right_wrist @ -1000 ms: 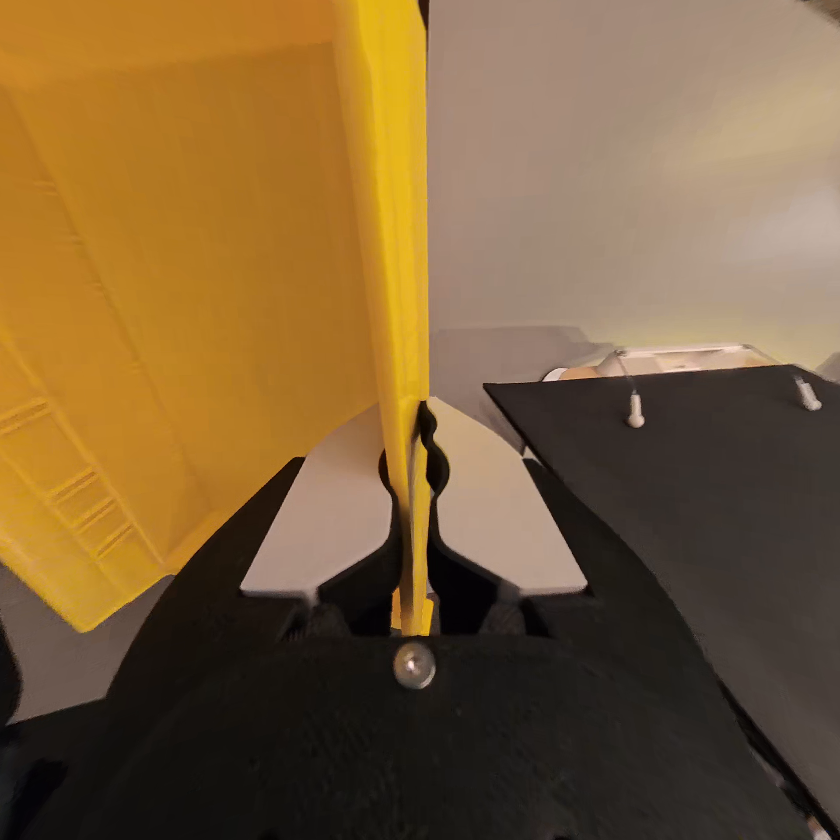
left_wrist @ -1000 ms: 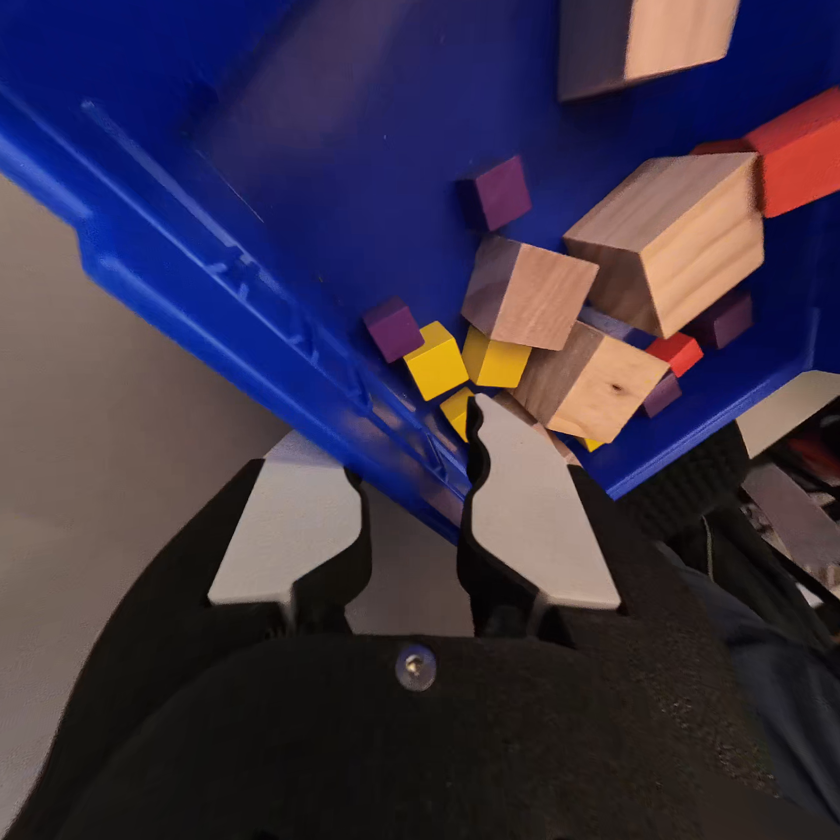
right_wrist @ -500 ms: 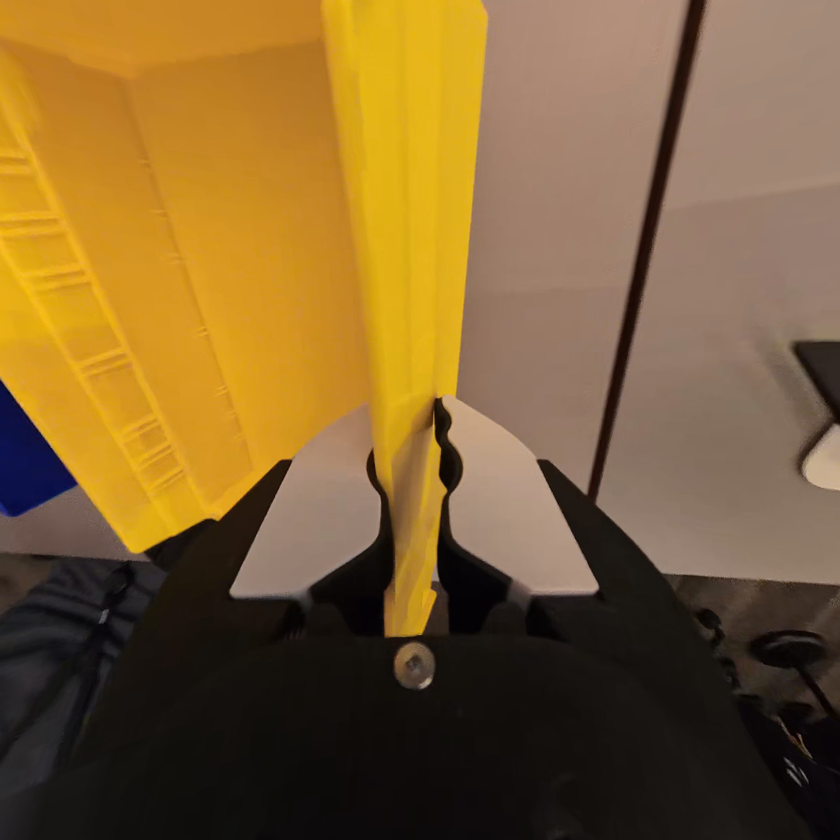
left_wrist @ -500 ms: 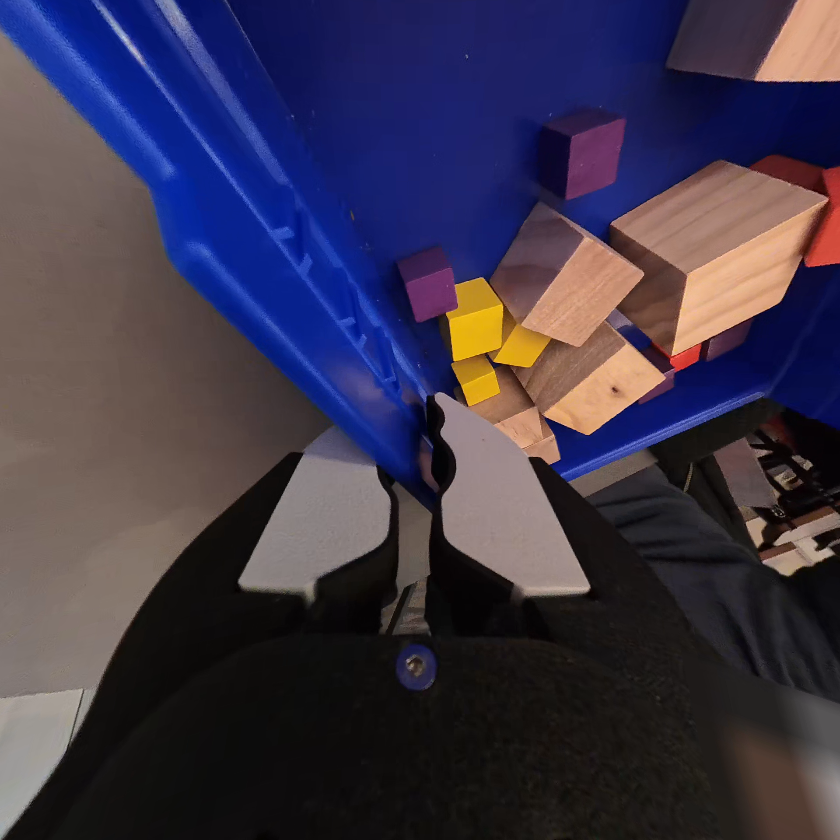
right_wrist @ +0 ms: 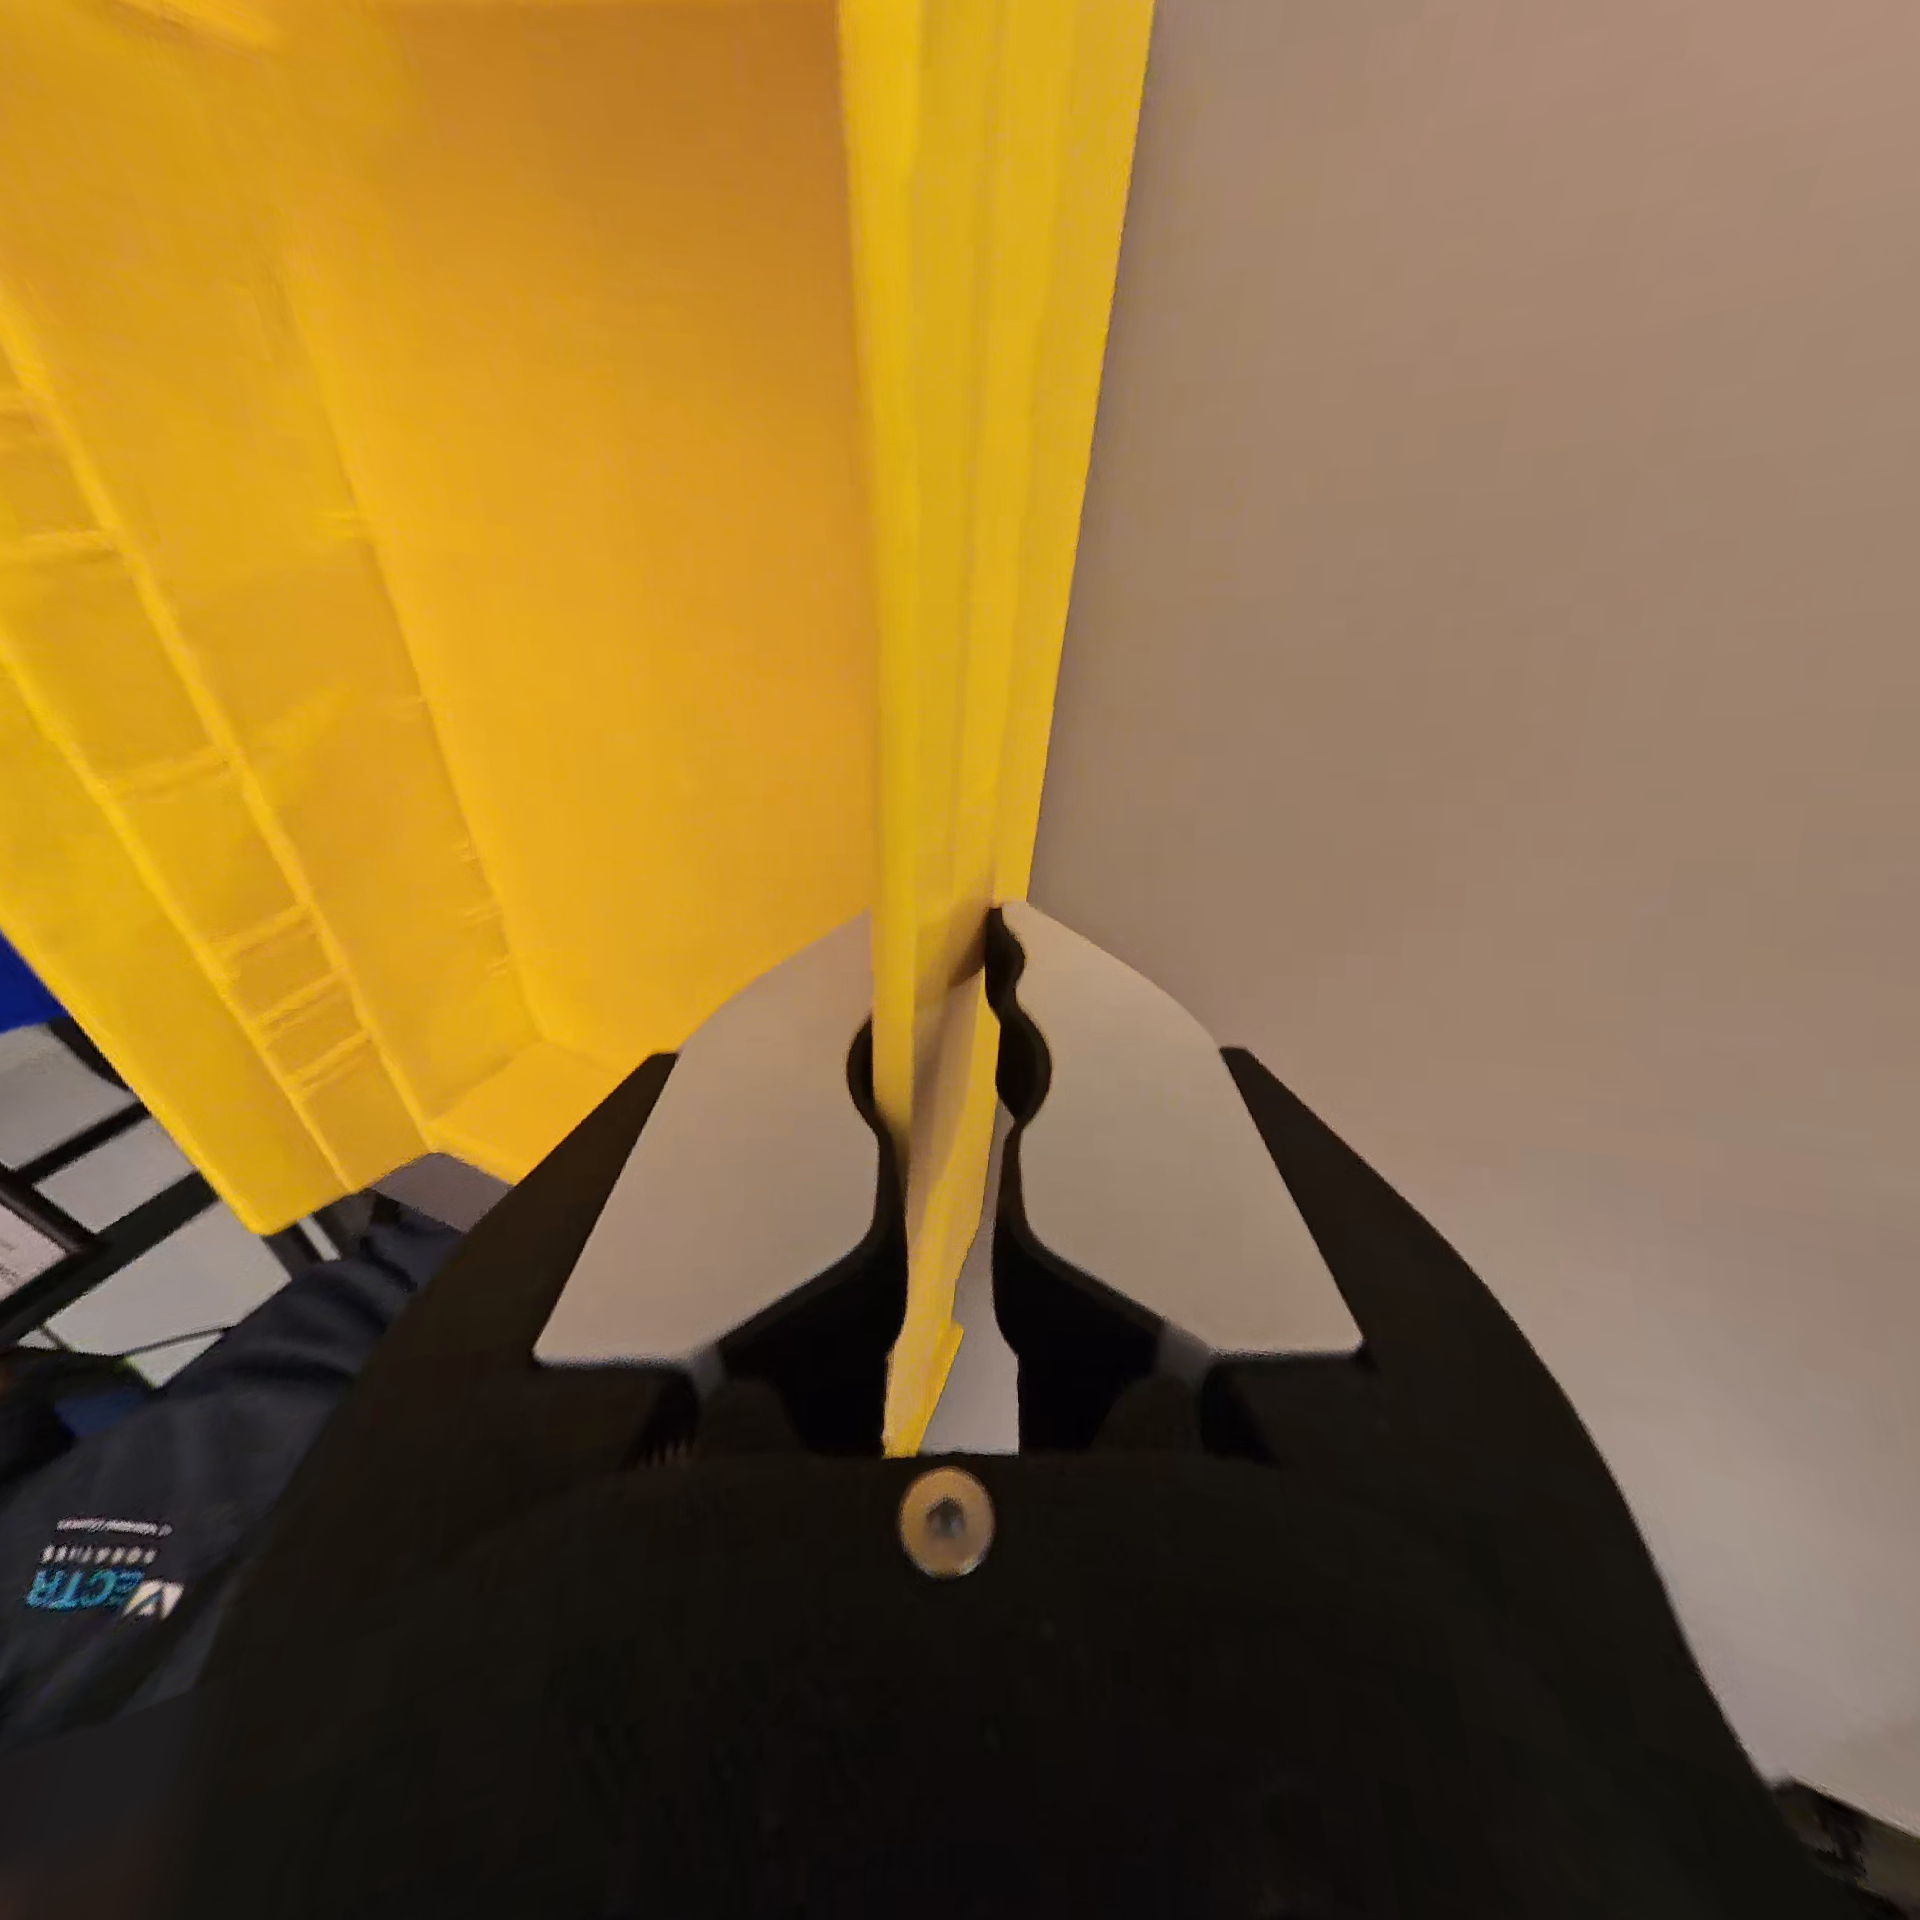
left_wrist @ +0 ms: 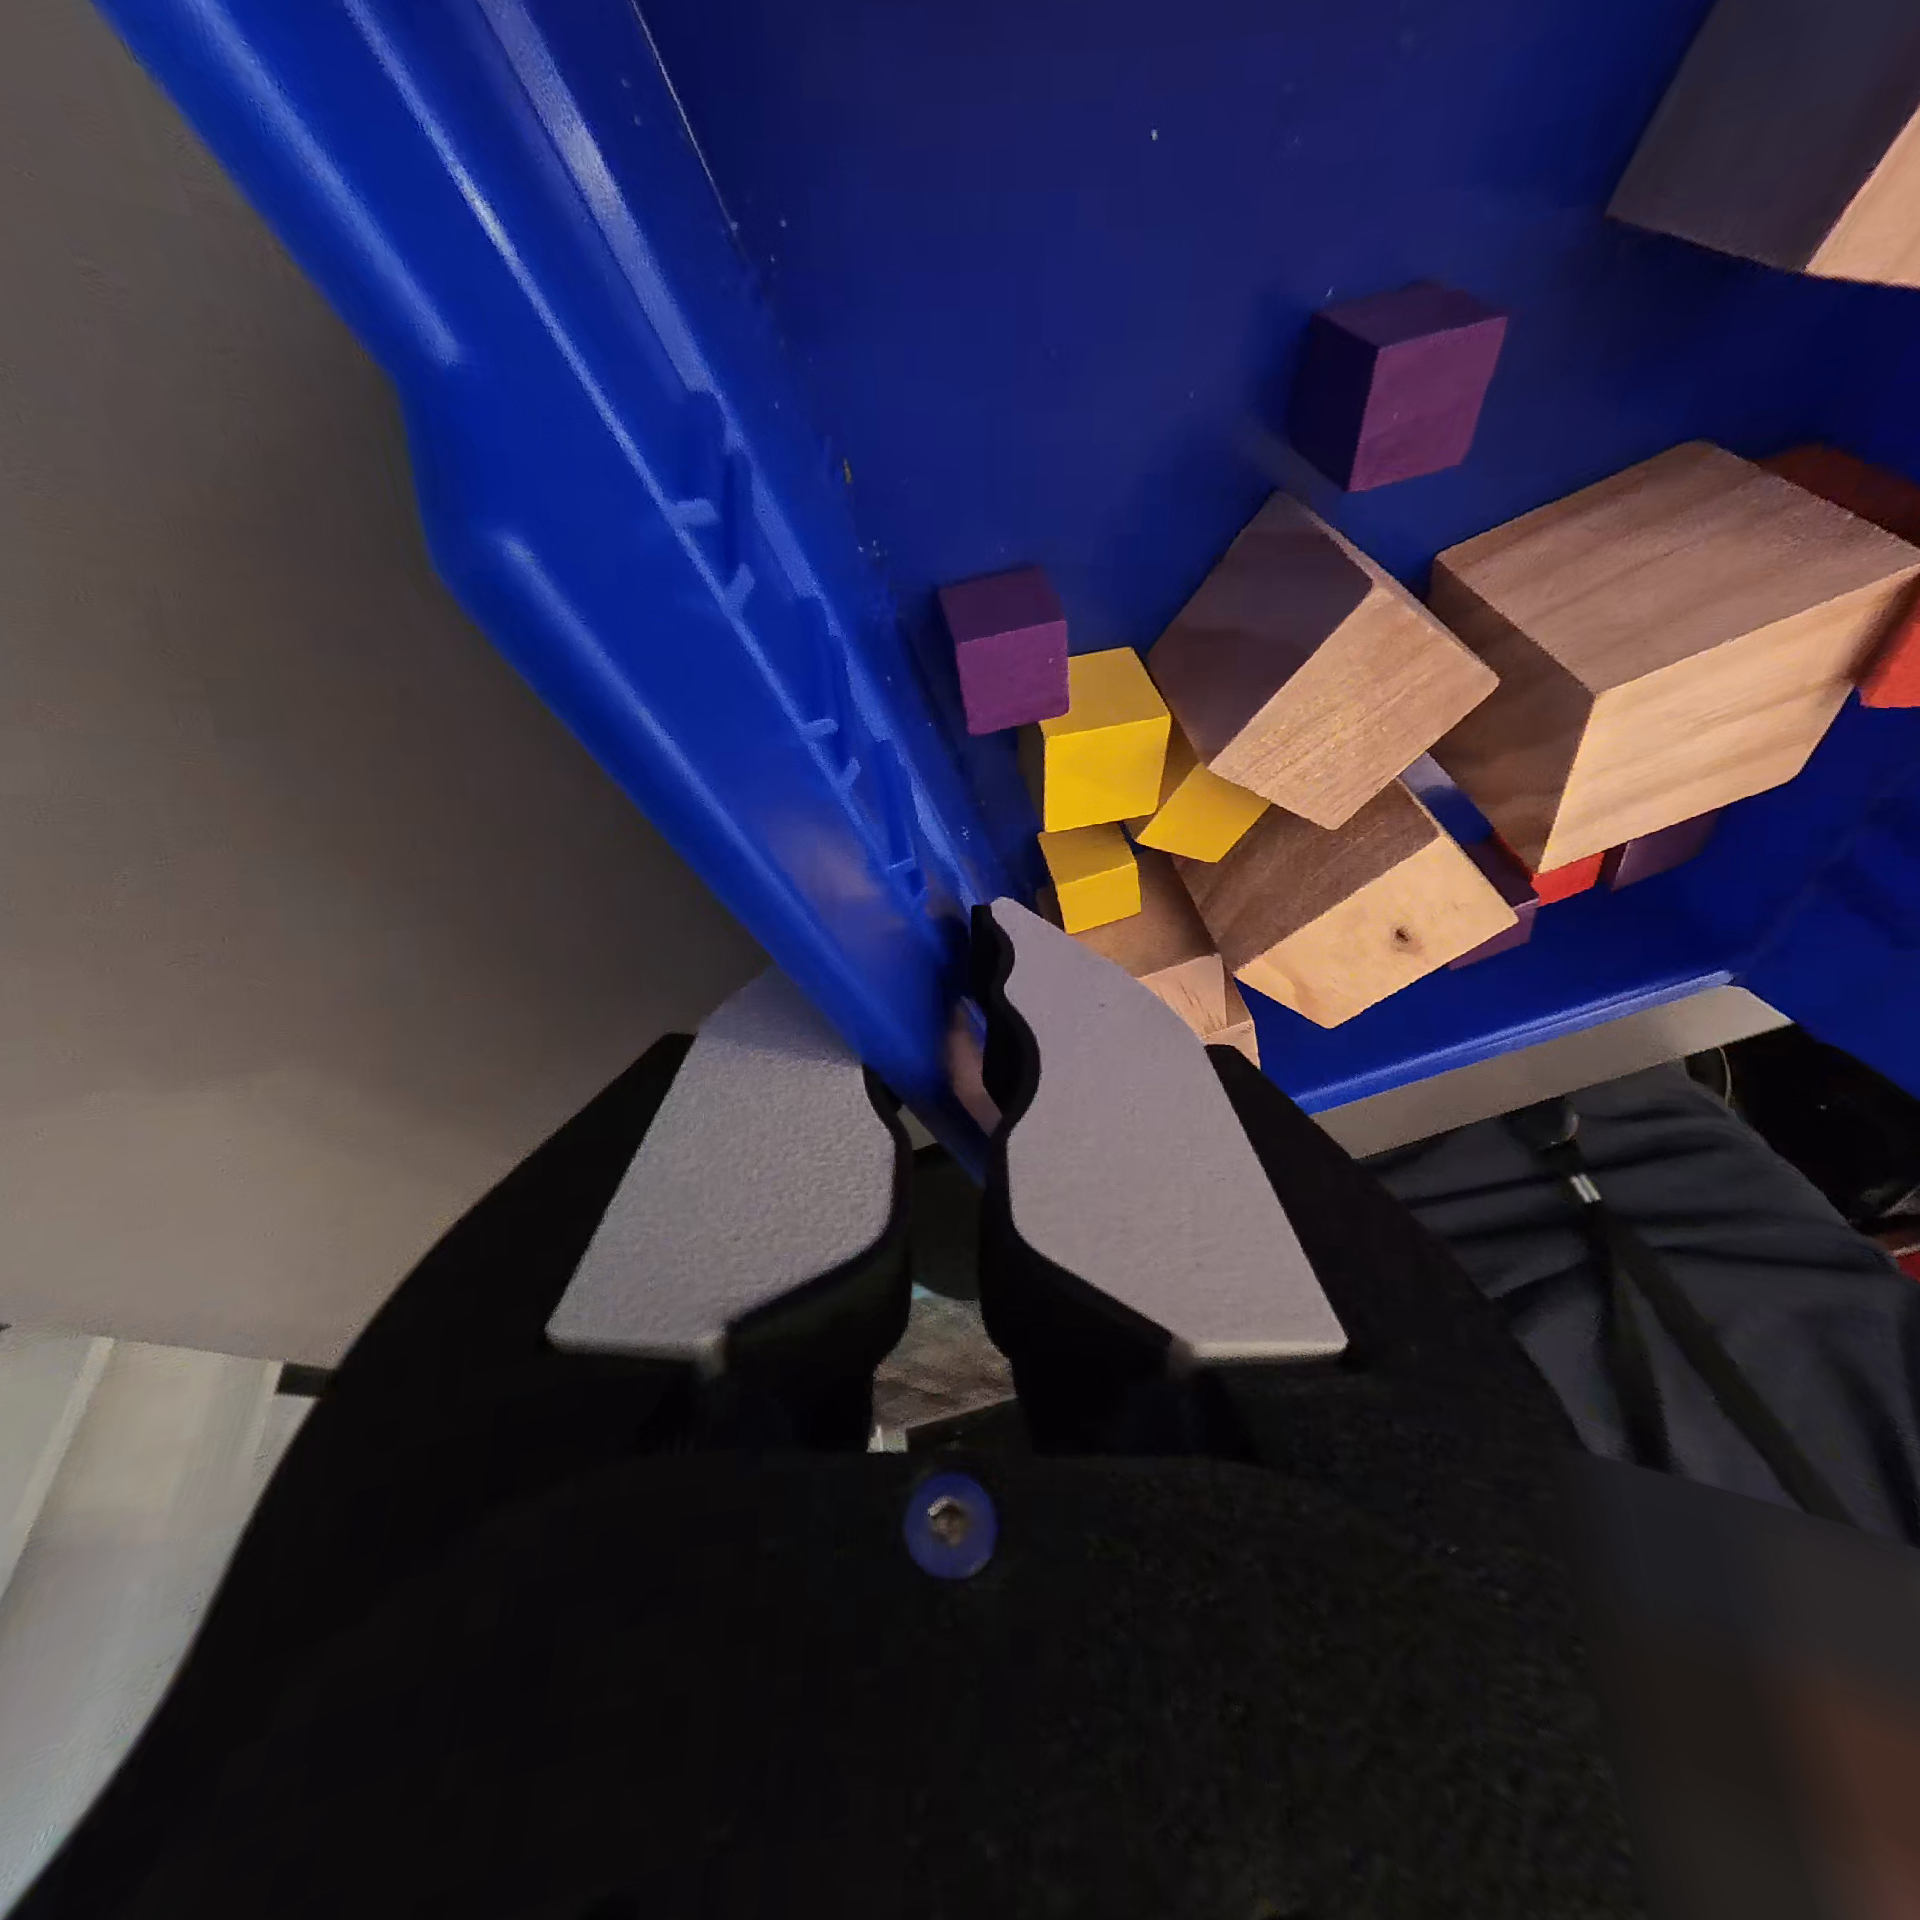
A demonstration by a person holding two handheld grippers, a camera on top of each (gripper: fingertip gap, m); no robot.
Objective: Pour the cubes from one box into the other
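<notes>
Plain beige wall (right_wrist: 1507,623) is filling the background in both views, no bench showing under anything. The left claw (left_wrist: 961,1023) is pinching the rim of the blue box (left_wrist: 644,499), one finger outside the wall and one inside, so the box is hanging tilted in the air. Right past that inside finger, the cubes are piling into the box's lower corner: small yellow cubes (left_wrist: 1101,743), a purple cube (left_wrist: 1010,649) against the side wall, plain wooden cubes (left_wrist: 1320,675) leaning on each other, another purple one (left_wrist: 1397,384) higher up, bits of red cube (left_wrist: 1891,665) at the right edge. The right claw (right_wrist: 951,997) is clamping the yellow box (right_wrist: 468,520) by its rim too; no cubes are visible inside it.
</notes>
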